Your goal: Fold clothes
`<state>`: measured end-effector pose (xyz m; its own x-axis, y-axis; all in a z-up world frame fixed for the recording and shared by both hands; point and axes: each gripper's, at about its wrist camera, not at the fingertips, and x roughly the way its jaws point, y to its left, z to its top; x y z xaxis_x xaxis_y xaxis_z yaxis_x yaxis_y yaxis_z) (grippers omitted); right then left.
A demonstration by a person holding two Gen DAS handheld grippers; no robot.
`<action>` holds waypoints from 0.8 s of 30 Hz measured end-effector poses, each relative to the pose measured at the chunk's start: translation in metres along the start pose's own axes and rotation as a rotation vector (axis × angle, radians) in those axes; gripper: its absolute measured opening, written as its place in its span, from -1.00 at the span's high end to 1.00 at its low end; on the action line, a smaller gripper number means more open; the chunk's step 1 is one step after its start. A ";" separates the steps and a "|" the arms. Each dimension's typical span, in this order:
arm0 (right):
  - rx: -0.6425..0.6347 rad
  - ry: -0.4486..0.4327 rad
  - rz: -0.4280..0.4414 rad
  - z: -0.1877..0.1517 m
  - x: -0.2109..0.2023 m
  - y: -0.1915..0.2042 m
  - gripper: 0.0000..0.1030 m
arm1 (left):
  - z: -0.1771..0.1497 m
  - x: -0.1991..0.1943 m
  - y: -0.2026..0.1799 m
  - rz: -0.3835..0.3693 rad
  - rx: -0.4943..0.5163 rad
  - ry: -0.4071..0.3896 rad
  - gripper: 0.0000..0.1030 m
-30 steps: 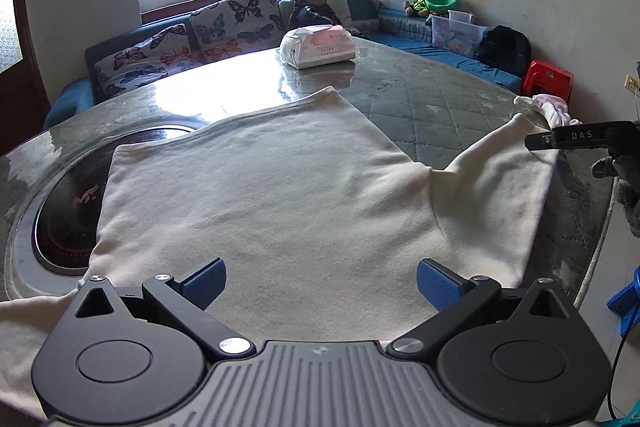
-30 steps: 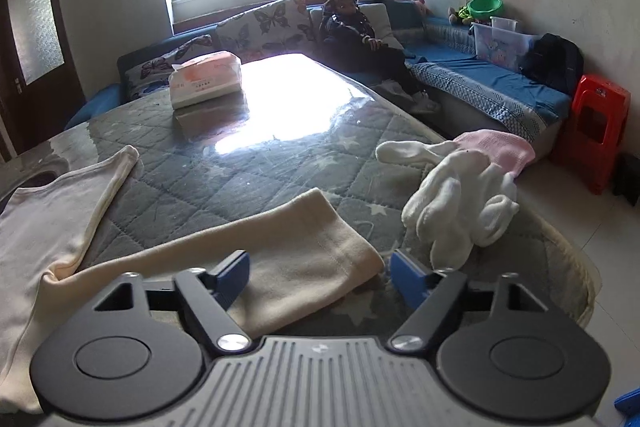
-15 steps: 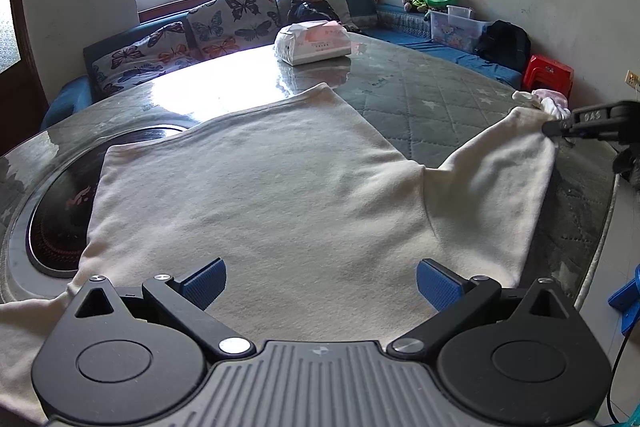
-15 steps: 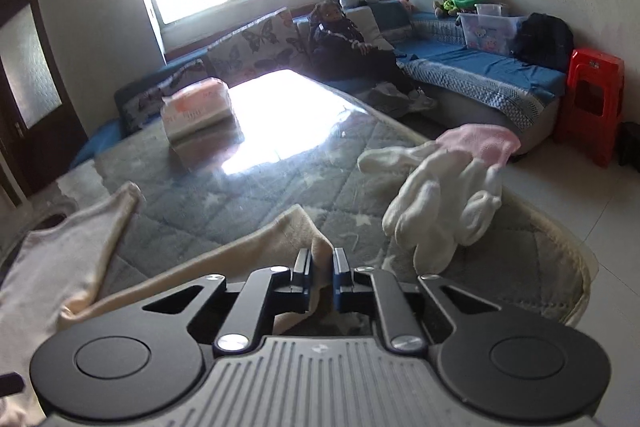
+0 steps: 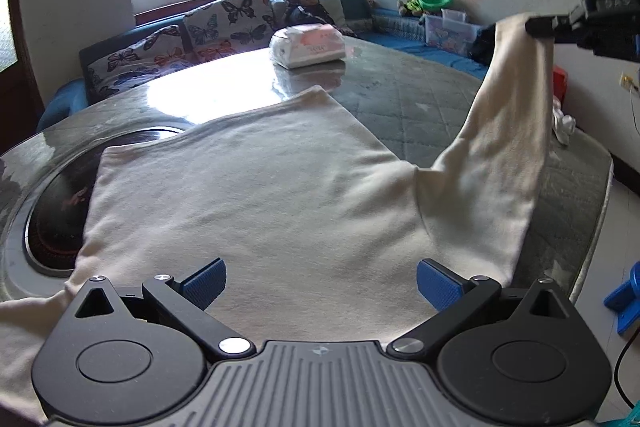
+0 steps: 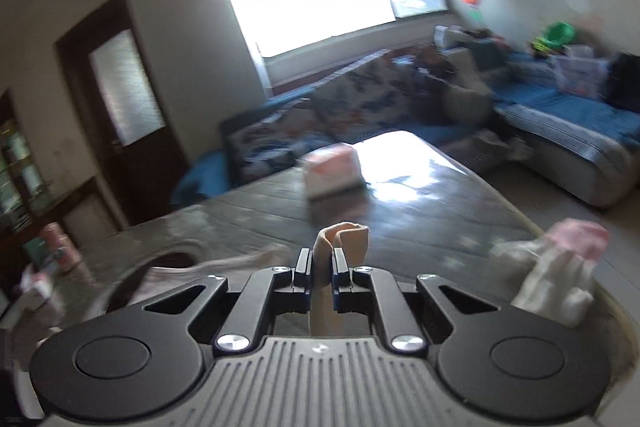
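Spread flat over a round quilted table (image 5: 420,95), a cream long-sleeved top (image 5: 256,195): body smooth and open, no crease or doubled layer visible across it. Lower-left part trailing off the near table rim, out of clear view. Judged from that, folding of the body wholly left to do; only a sleeve in hand.

Right sleeve (image 5: 508,131) lifted clear of the table, rising steeply from the shoulder seam to its cuff high at the right of the left-wrist view. Likely being carried inward across the body, though no landing yet shown. Left sleeve mostly cut off by the frame edge; lie of it unclear.

Right gripper (image 6: 321,261) closed narrow, cuff fabric pinched between the jaws and bunched up above them; right-wrist view blurred. Left gripper (image 5: 320,281) spread wide, holding nothing, low over the near hem.

Beyond the top, a pack of tissues (image 5: 307,45) on the far part of the table. Near the right rim, a small heap of white and pink garments (image 6: 560,267), well apart from the top, not visibly folded; probably also part of what remains.
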<state>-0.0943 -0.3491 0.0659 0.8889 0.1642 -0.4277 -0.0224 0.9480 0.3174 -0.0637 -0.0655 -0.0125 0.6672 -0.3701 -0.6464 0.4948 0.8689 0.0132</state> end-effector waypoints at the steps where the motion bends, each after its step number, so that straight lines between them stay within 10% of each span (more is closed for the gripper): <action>1: -0.012 0.001 0.025 0.004 0.000 0.008 0.84 | 0.000 -0.003 0.004 0.004 -0.013 -0.008 -1.00; 24: -0.338 0.346 0.431 -0.046 0.108 0.221 0.84 | -0.057 -0.068 0.106 0.143 -0.270 -0.068 -1.00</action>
<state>-0.0244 -0.1091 0.0516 0.5707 0.5738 -0.5874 -0.5373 0.8019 0.2613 -0.0882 0.0709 -0.0104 0.7595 -0.2507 -0.6002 0.2332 0.9663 -0.1085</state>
